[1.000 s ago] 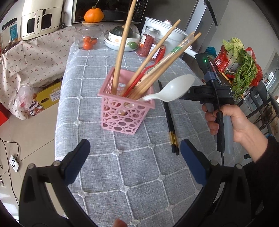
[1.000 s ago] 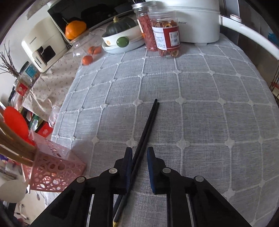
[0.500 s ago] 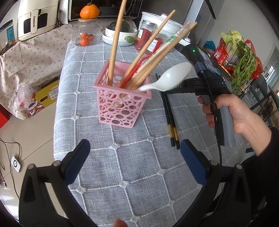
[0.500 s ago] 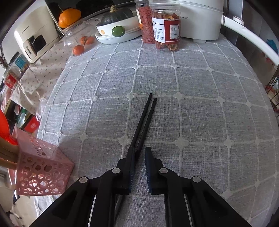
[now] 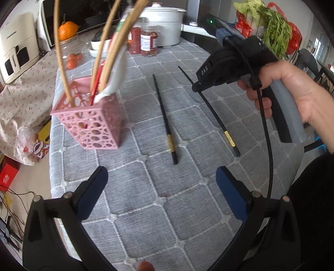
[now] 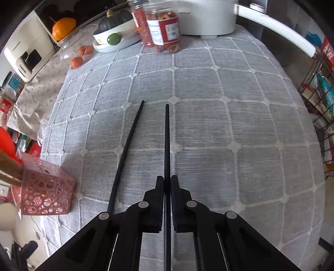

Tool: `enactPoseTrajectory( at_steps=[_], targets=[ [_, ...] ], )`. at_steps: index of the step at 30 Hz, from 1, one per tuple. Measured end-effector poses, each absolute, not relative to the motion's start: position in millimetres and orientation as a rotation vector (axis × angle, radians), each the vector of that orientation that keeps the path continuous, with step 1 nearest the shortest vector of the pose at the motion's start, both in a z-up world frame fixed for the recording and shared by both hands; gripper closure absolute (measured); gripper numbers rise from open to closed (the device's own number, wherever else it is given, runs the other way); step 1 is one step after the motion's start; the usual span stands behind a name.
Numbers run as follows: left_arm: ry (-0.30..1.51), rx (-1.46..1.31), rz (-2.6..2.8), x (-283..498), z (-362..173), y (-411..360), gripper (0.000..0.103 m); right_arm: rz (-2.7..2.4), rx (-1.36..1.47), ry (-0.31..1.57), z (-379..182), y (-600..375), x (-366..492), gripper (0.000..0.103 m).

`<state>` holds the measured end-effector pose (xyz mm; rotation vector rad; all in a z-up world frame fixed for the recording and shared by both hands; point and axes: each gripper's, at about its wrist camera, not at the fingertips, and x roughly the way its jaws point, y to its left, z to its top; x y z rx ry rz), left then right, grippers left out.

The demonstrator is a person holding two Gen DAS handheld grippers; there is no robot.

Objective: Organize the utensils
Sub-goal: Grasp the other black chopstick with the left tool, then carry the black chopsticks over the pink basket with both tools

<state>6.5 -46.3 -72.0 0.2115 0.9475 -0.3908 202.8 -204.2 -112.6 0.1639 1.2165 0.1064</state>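
Note:
My right gripper (image 6: 167, 181) is closing, its pads pressed on one black chopstick (image 6: 167, 141) that points straight ahead over the grey cloth. The second black chopstick (image 6: 127, 150) lies loose on the cloth to its left. In the left wrist view a hand holds the right gripper (image 5: 197, 87) on the gold-banded chopstick (image 5: 217, 121), with the loose chopstick (image 5: 165, 118) between it and the pink basket (image 5: 91, 125). The basket holds wooden chopsticks, a red utensil and a white spoon. My left gripper (image 5: 161, 185) hangs open over bare cloth near the front edge.
Two jars (image 6: 165, 31), a white cooker (image 6: 208, 18) and a bowl (image 6: 112, 39) stand at the table's far end. A wire rack with greens (image 5: 271, 27) is off the right edge. The table's left edge (image 5: 51, 166) drops to a cluttered floor.
The right gripper has shut on one black chopstick and drawn it to the right, apart from its twin. My left gripper has swung right, so the basket now sits at the left.

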Motion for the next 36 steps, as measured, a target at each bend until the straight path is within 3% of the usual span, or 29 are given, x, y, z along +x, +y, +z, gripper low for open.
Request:
enactPoseTrajectory(
  at_steps=[3,11,13,24,31,33,36],
  targets=[
    [0.934,0.261,-0.379,8.3,-77.7,-83.8,0.001,0.094,0.18,1.201,-100.9,-239.9,190.7,0.097],
    [0.888,0.25,-0.184,81.1,-95.0,-160.2,0.024,0.025,0.3,1.194,-95.4,-334.9,173.2,0.097],
    [0.869,0.228,-0.101,110.2,-97.3,-171.4,0.025,0.017,0.33,1.196,-98.0,-346.8,173.8,0.097],
    [0.935,0.135,0.113,202.9,-119.9,-158.4,0.037,0.058,0.416,1.195,-104.1,-356.9,185.5,0.097],
    [1.008,-0.004,0.032,202.7,-129.5,-145.3,0.069,0.065,0.409,1.186,-101.2,-353.5,186.9,0.097],
    [1.019,0.017,0.001,197.5,-129.2,-150.8,0.086,0.06,0.412,1.181,-100.5,-353.7,186.2,0.097],
    [1.031,0.048,-0.026,186.2,-126.5,-158.2,0.092,0.053,0.424,1.169,-97.6,-355.3,183.3,0.097]
  ],
)
